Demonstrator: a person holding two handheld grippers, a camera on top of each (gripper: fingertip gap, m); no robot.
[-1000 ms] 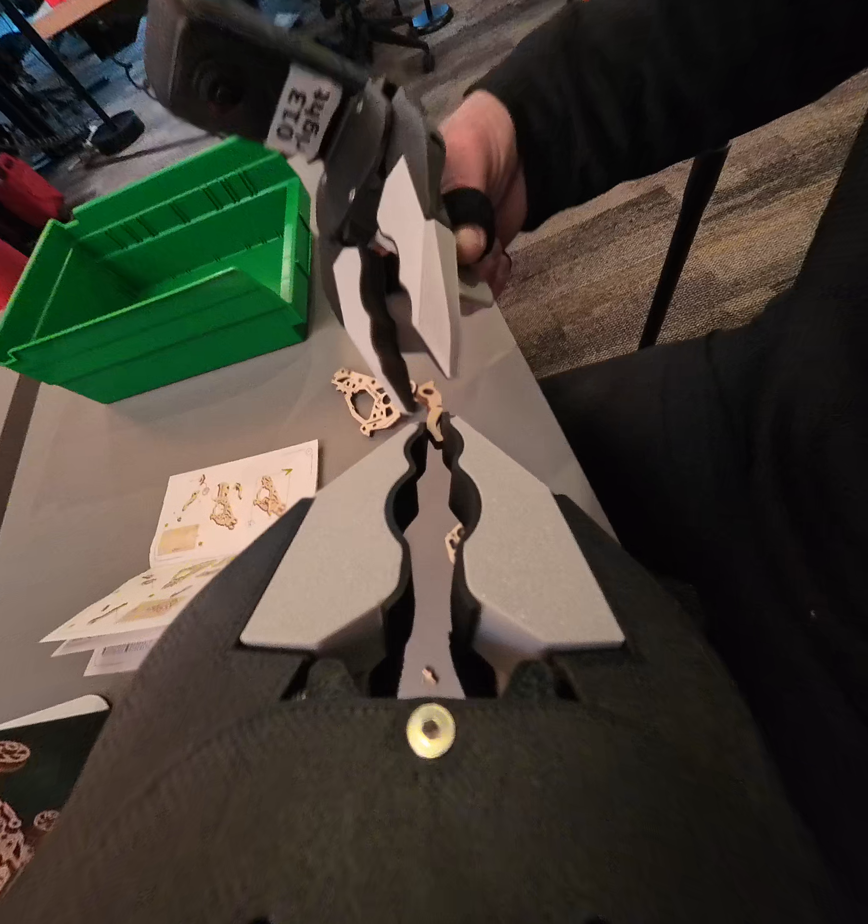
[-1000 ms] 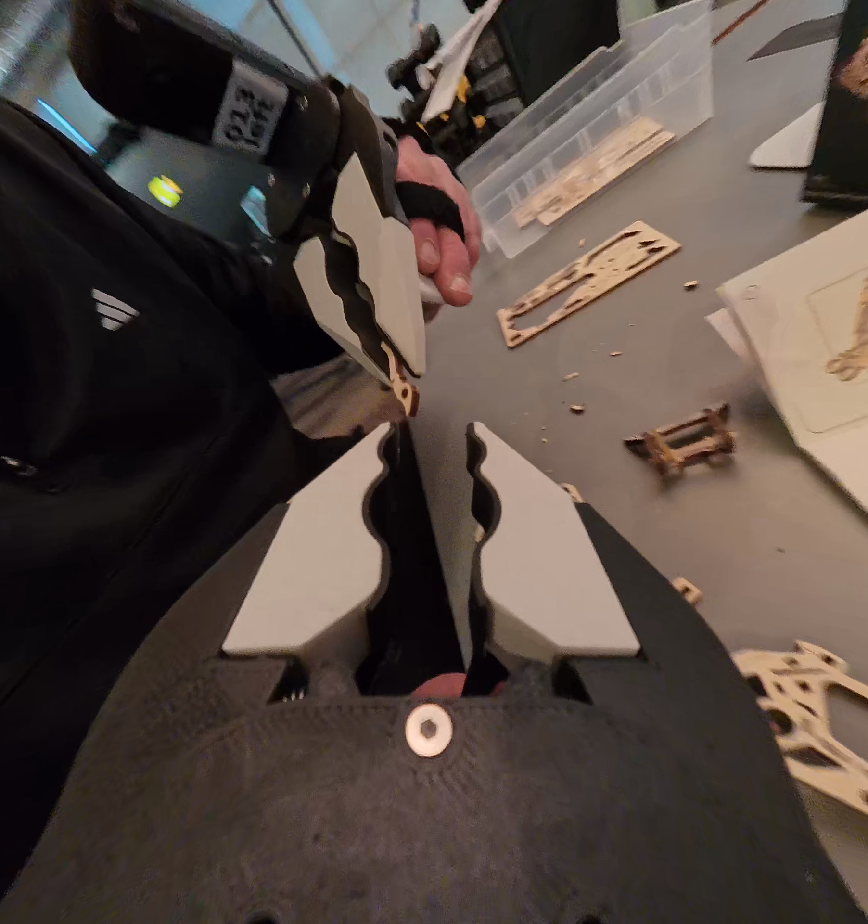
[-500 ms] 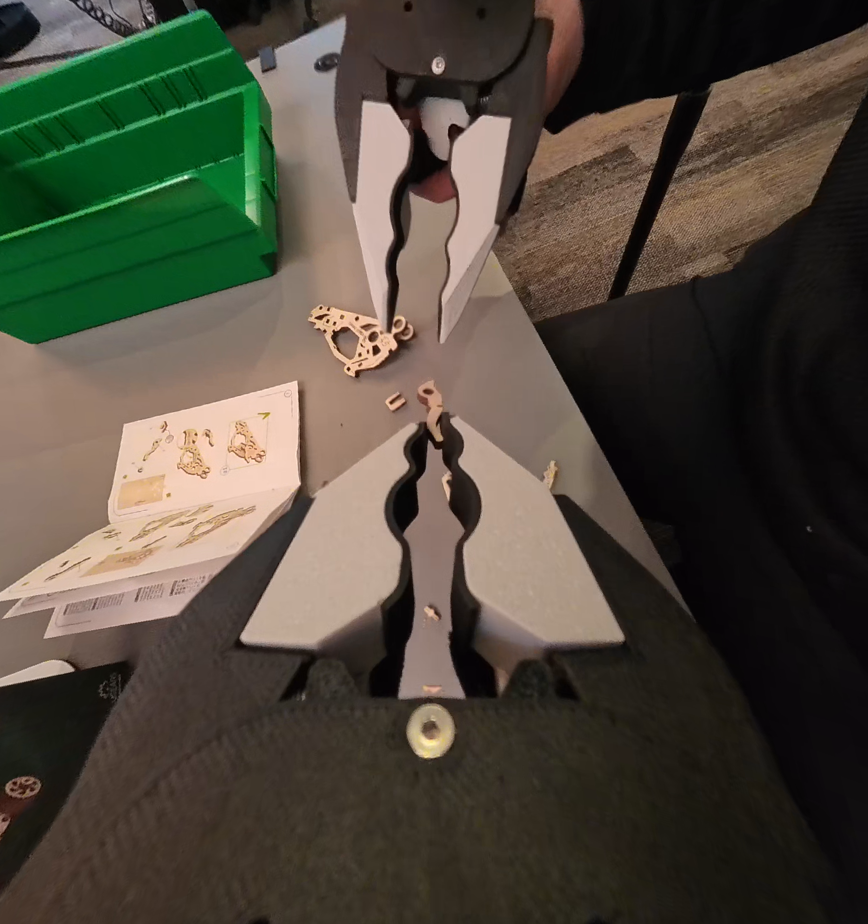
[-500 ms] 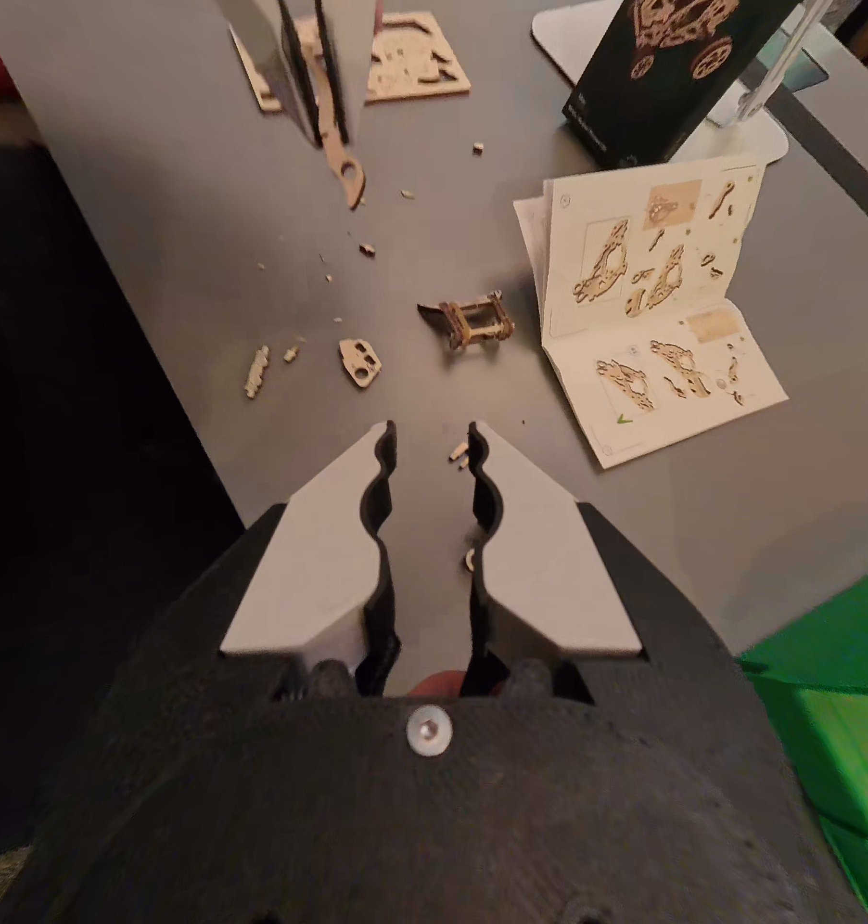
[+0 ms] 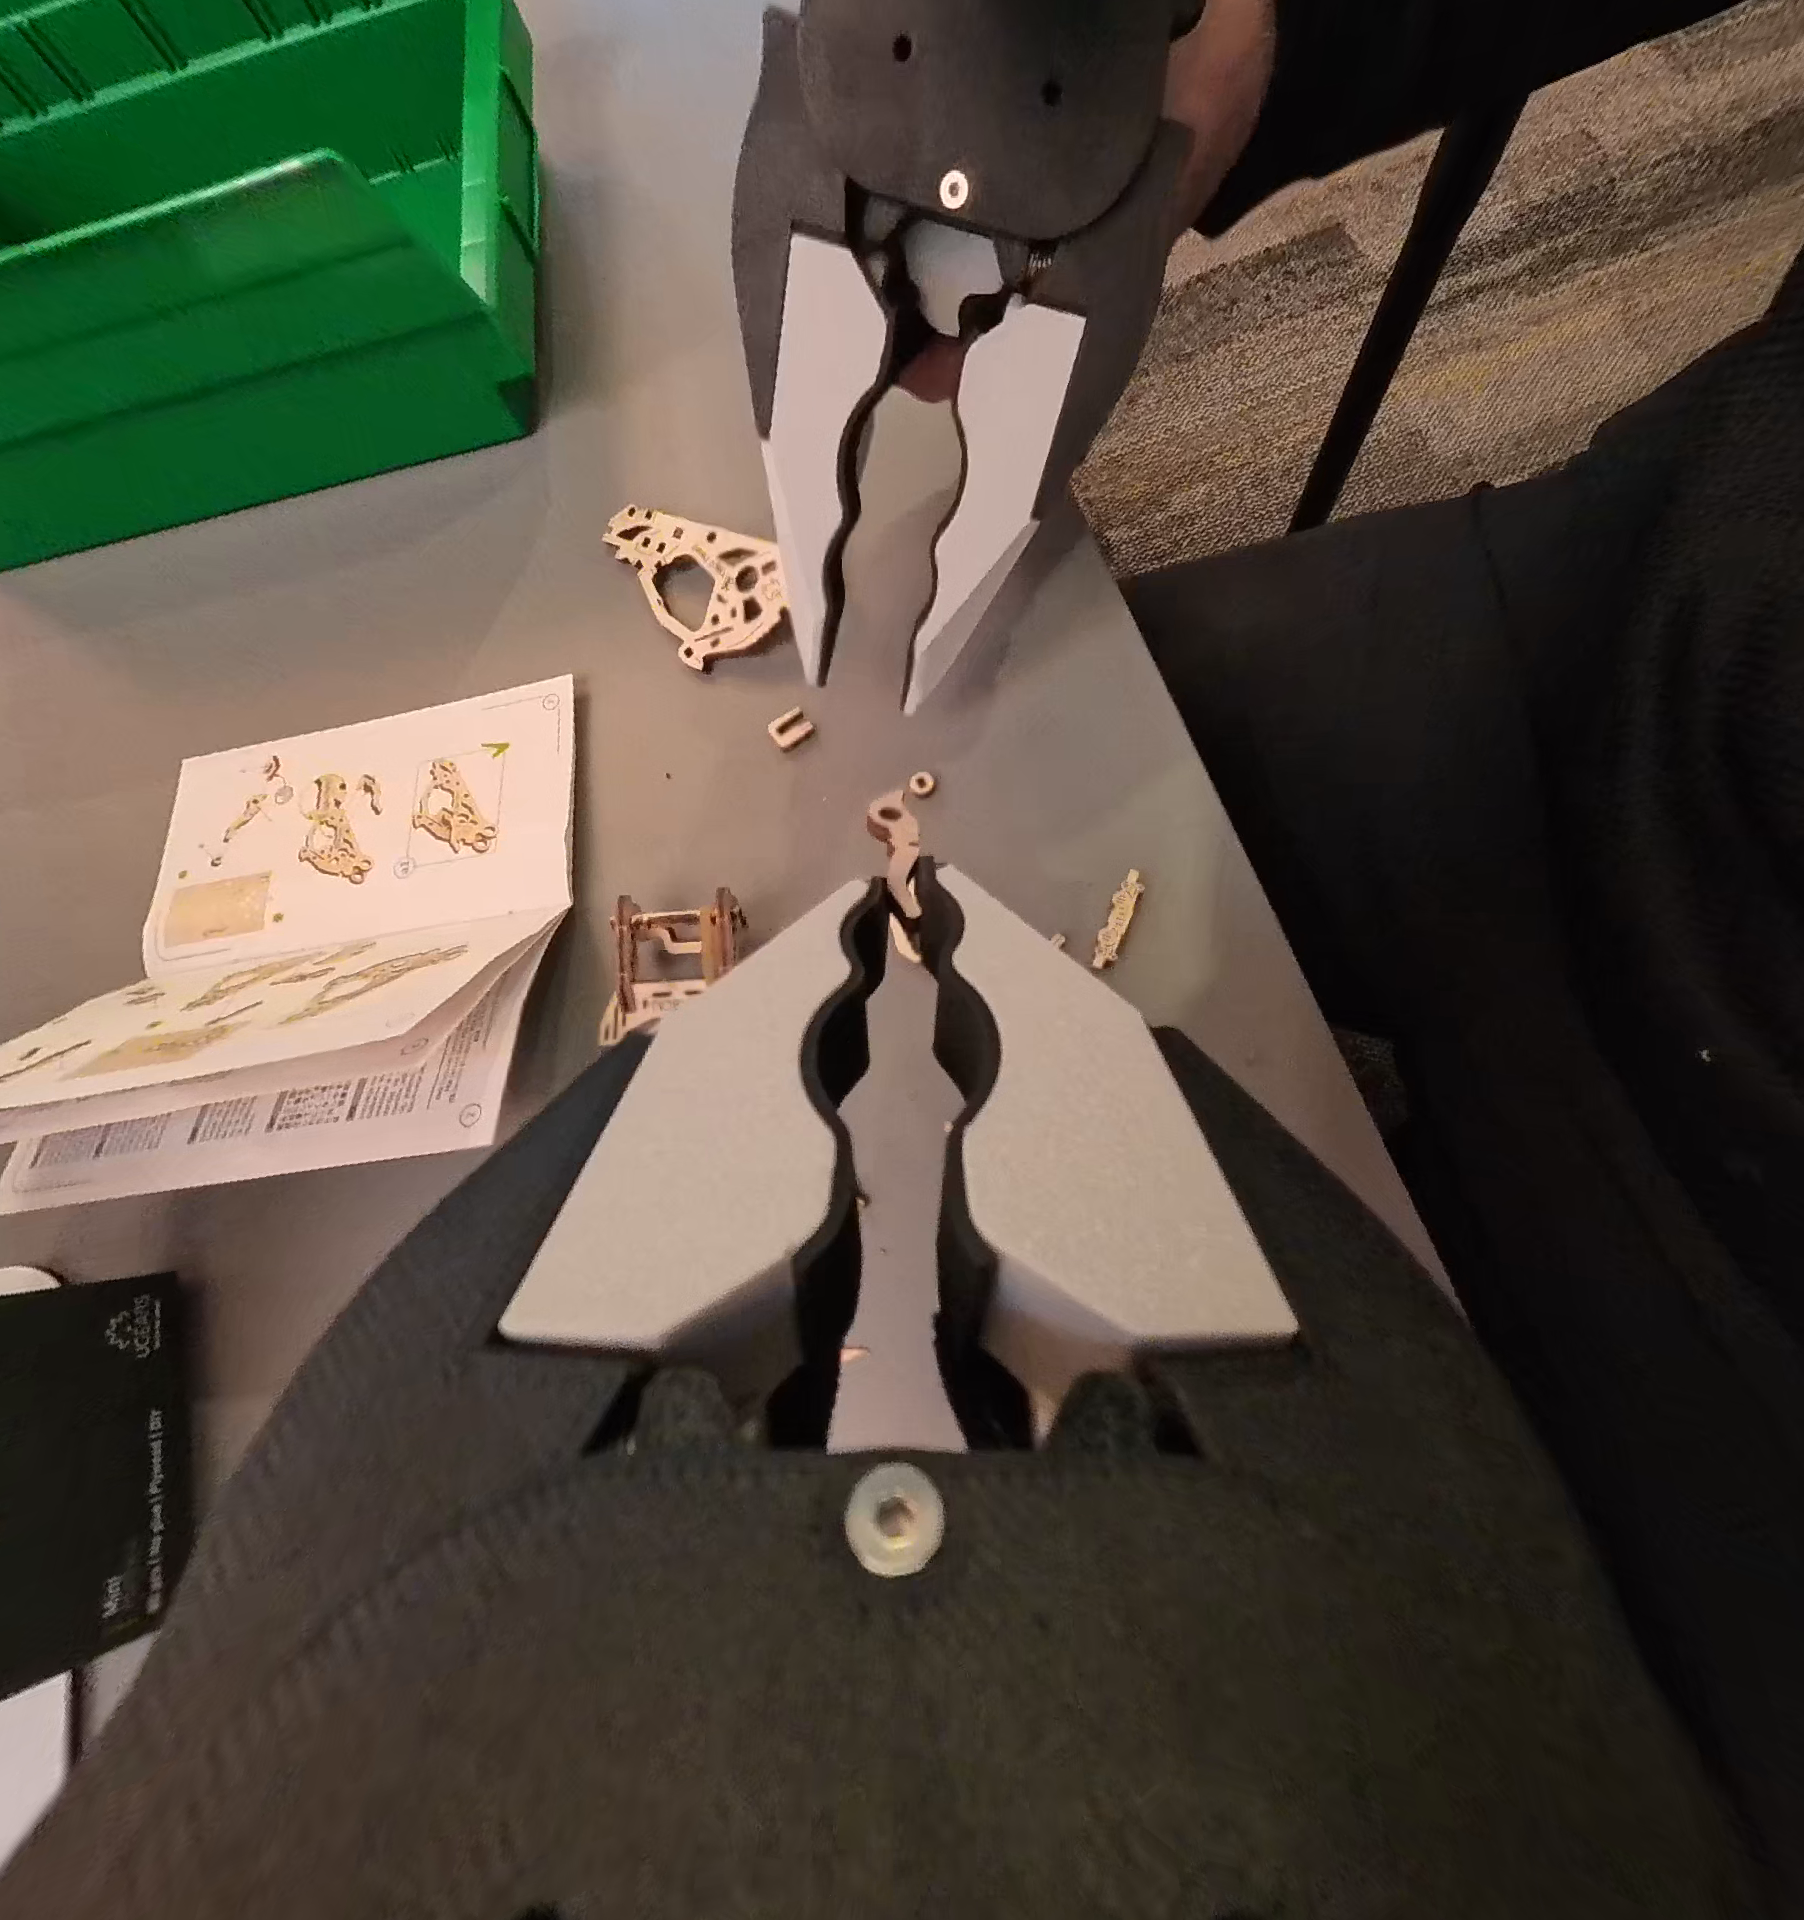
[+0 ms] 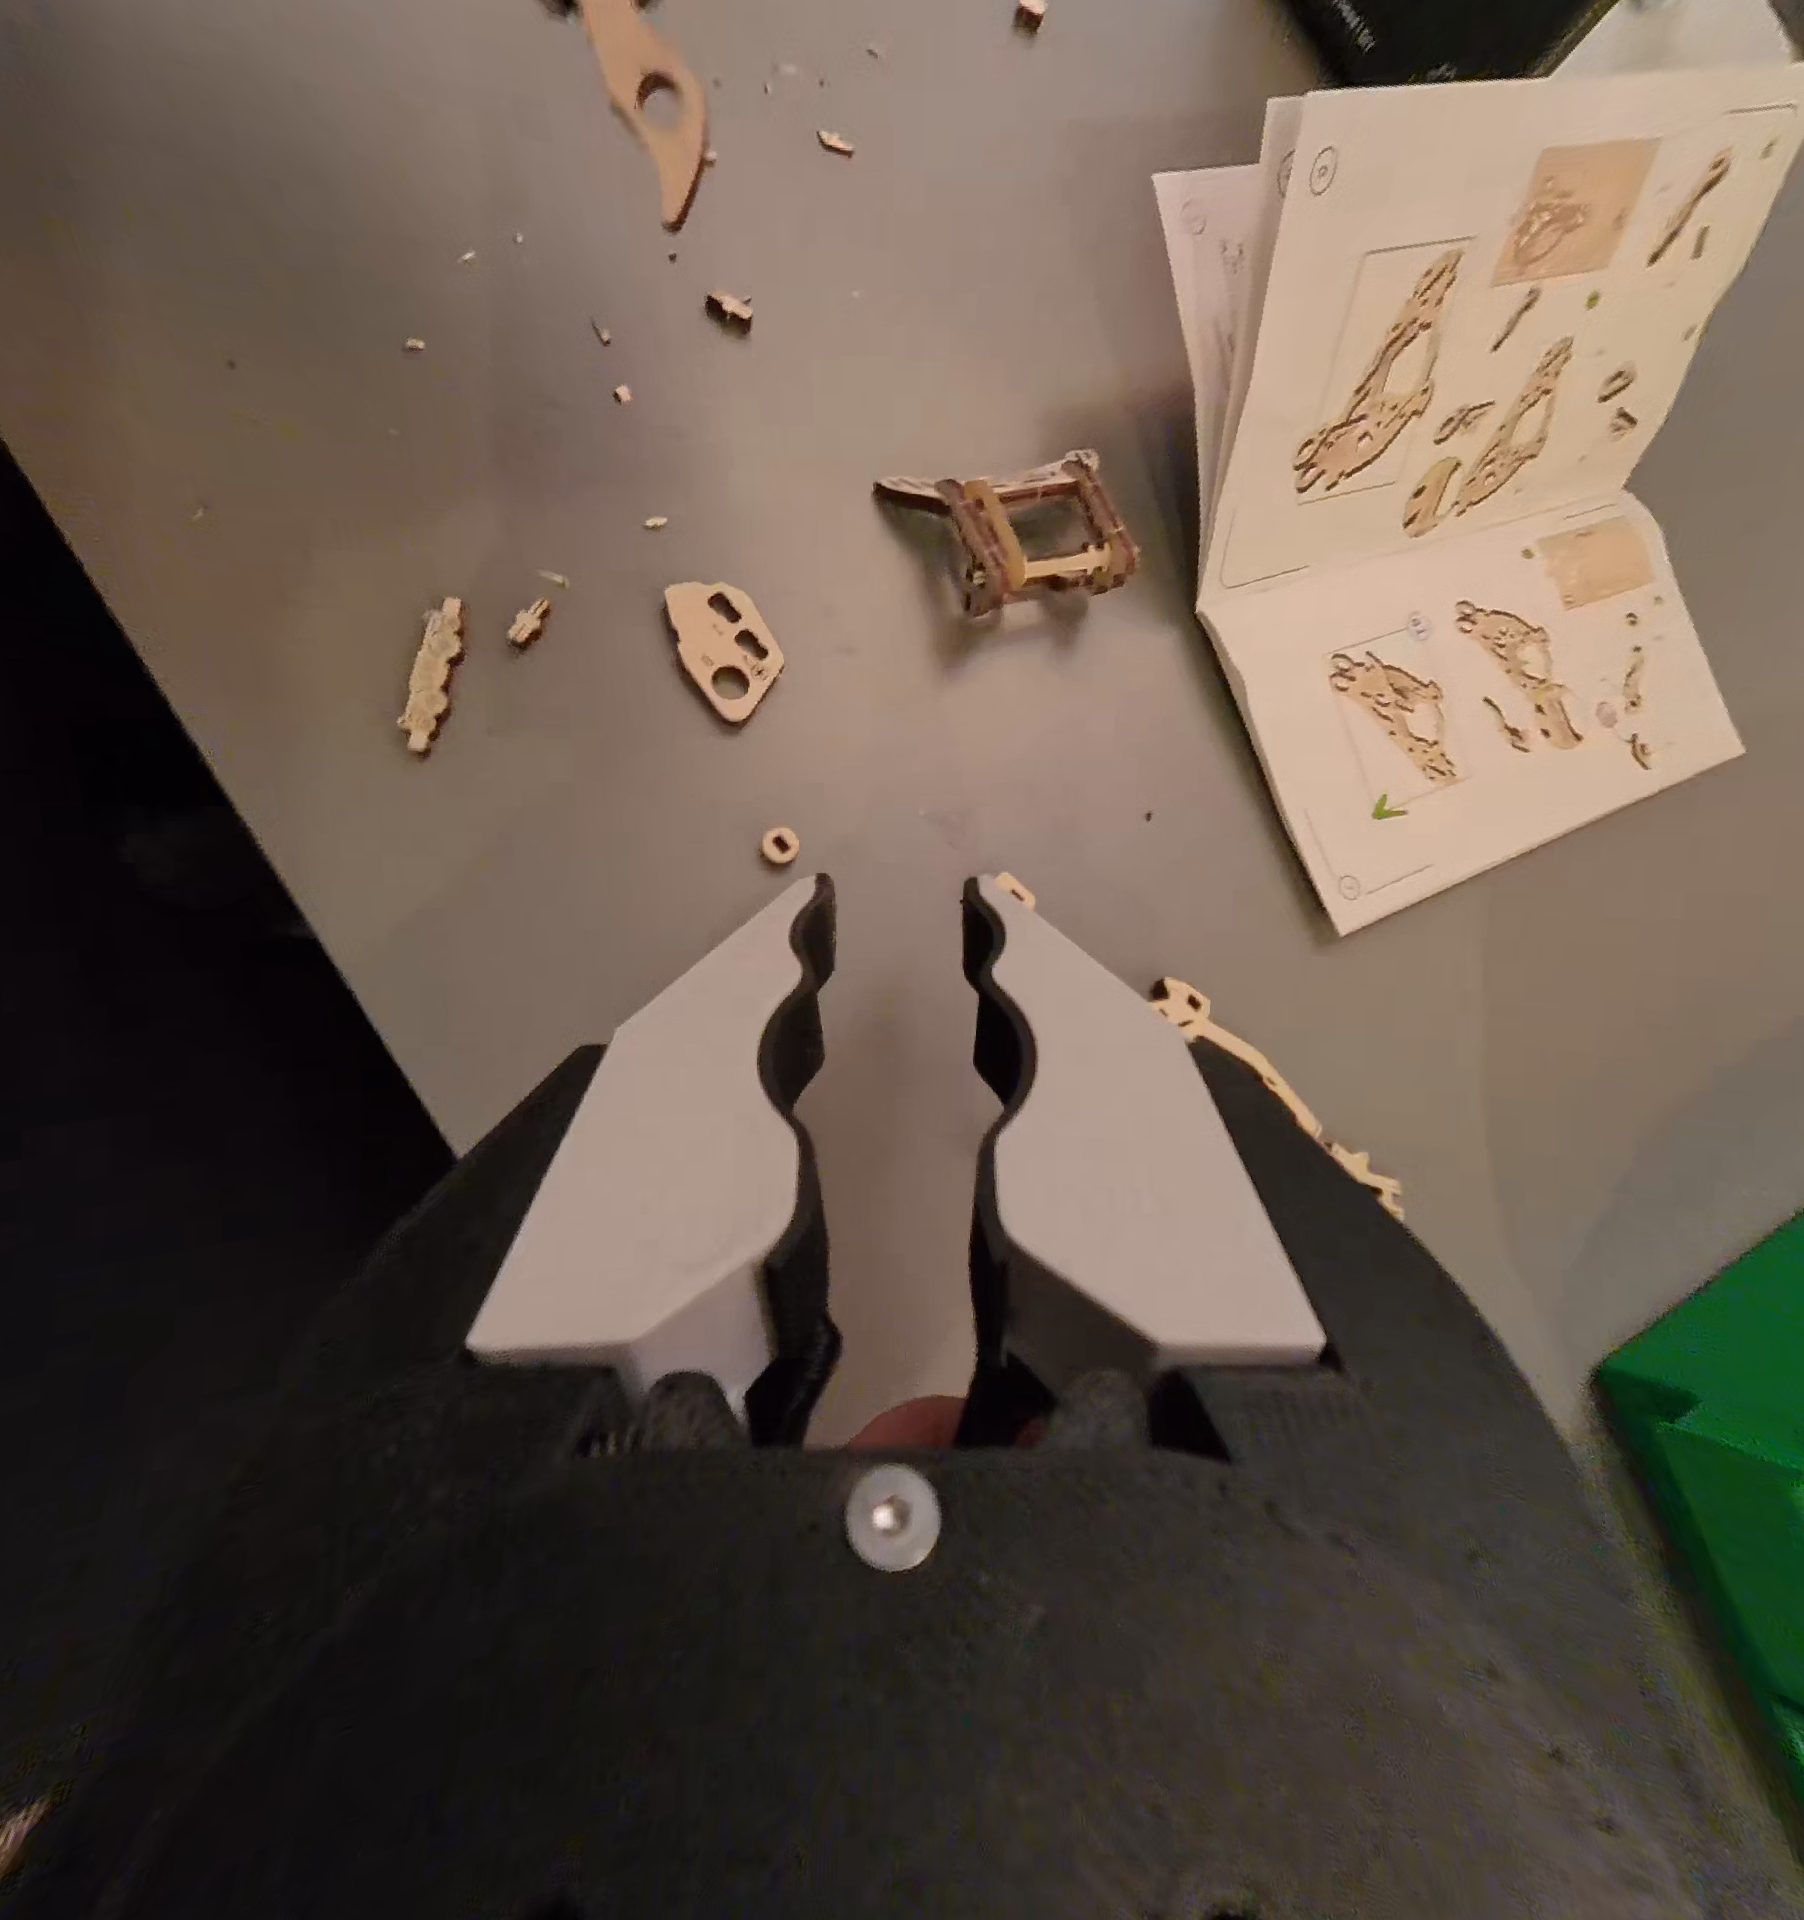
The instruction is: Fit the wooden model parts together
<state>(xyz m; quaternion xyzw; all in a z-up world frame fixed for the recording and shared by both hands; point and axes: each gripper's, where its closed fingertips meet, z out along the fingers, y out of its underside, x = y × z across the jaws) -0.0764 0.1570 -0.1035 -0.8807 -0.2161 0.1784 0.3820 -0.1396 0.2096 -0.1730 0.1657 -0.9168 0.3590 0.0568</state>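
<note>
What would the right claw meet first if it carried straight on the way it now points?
Most likely the bare grey table: the open, empty right claw points down at clear tabletop. A small wooden ring lies just left of that line, though depth is hard to judge.

Black gripper [image 5: 903,894], grey fingers [image 5: 690,1122] (wavy black pads)

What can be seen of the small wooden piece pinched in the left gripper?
The wooden piece is a thin, flat, pale plywood lever with a curved outline and a rounded end pierced by one hole. The left gripper holds it by its narrow end, the fingertips closed on it, so the holed end sticks out forward above the grey table. From the right wrist view the same piece hangs over the table, touching no other part. A tiny wooden ring lies on the table just past it.
</note>
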